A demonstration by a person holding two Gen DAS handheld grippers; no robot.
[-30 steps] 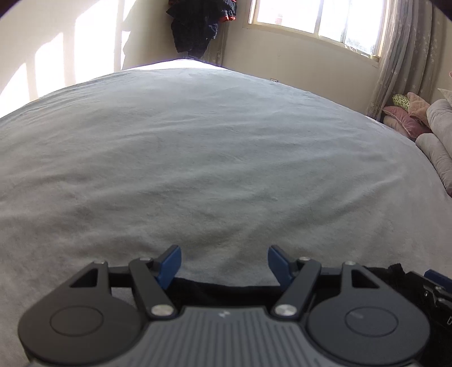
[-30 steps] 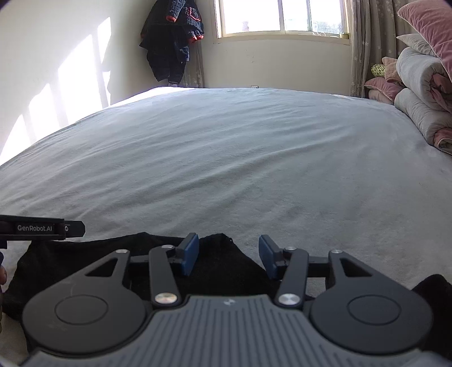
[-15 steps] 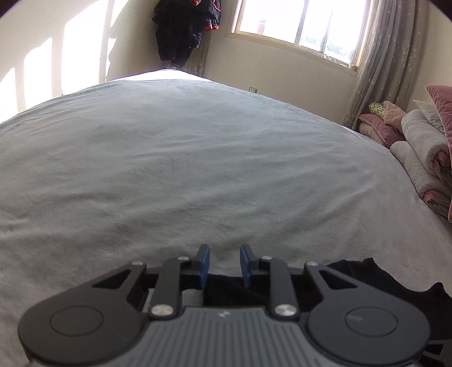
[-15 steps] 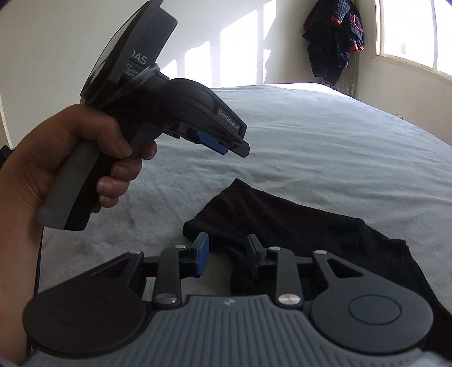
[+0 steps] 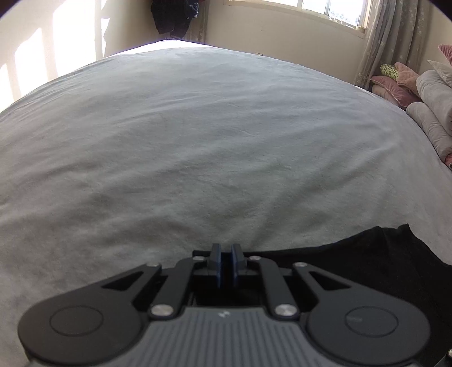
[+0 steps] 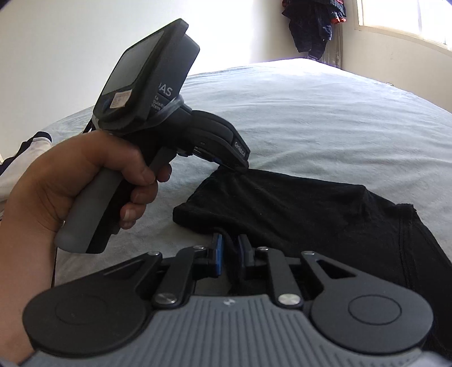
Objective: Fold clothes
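Both grippers are clamped on cloth now, and that is the big change from a second ago, when each set of fingers stood wide apart over the bed. Left gripper [image 5: 226, 262] first: in its own view the blue pads have come together to a thin slit, where half a second ago a clear gap remained. From the right wrist view you see that same left gripper [image 6: 236, 166] held in a hand [image 6: 84, 183], its tip pinching the far left corner of the black garment [image 6: 296, 206] and tenting the fabric up a little off the bed [image 6: 310, 113].

Over to the right gripper [image 6: 231, 254]: its fingers have narrowed too, and a fold of the black cloth runs down between the blue pads at the garment's near edge. Half a second ago those pads were further apart with the fabric only just between them.

That garment lies on the pale grey bed, spread from the pinched left corner out toward the right, a stitched hem showing on its right side. In the left wrist view it shows as a dark mass [image 5: 367, 268] at the near right. Far off, dark clothes [image 6: 313, 25] hang in the corner by the window, and pillows [image 5: 423, 93] are stacked at the far right.
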